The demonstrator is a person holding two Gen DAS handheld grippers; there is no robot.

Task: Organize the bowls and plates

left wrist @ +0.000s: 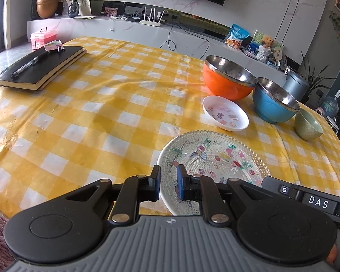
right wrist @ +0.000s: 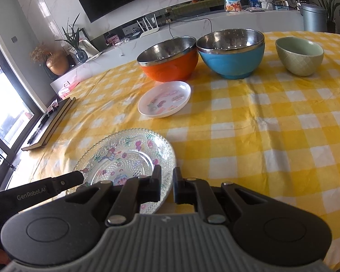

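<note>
Tableware awaited sorting on a round table under a yellow-and-white checked cloth (left wrist: 79, 124). Nearest the person lay the largest piece, a round clear pressed-glass plate (left wrist: 215, 158) with a beaded, scalloped rim and bright cartoon stickers of hearts and figures. It was bracketed from both sides. The left gripper (left wrist: 168, 181) straddled the plate's near-left rim with its jaws drawn narrow, though it could not be told whether the pads actually pressed the glass. The right gripper (right wrist: 166, 181) was clamped on the opposite, near-right rim. The plate thus sat directly between the two hands, neither nearer than the other, and being round it offered no long axis to favour. Whether it rested on the cloth or hung just clear was not evident. Beyond it stood a steel-lined orange bowl (left wrist: 222, 86), touching or almost touching a slightly smaller steel-lined blue bowl (left wrist: 269, 108) to its right. Just in front of the orange bowl lay a shallow white oval dish (left wrist: 224, 113) printed with small pictures, its long axis running across the table; it lay straight ahead of the plate, apart from it. A small pale-green ceramic bowl (left wrist: 307, 127) with a quilted texture stood farthest right. Any stacking move would probably carry the plate forward, toward the dish.
</note>
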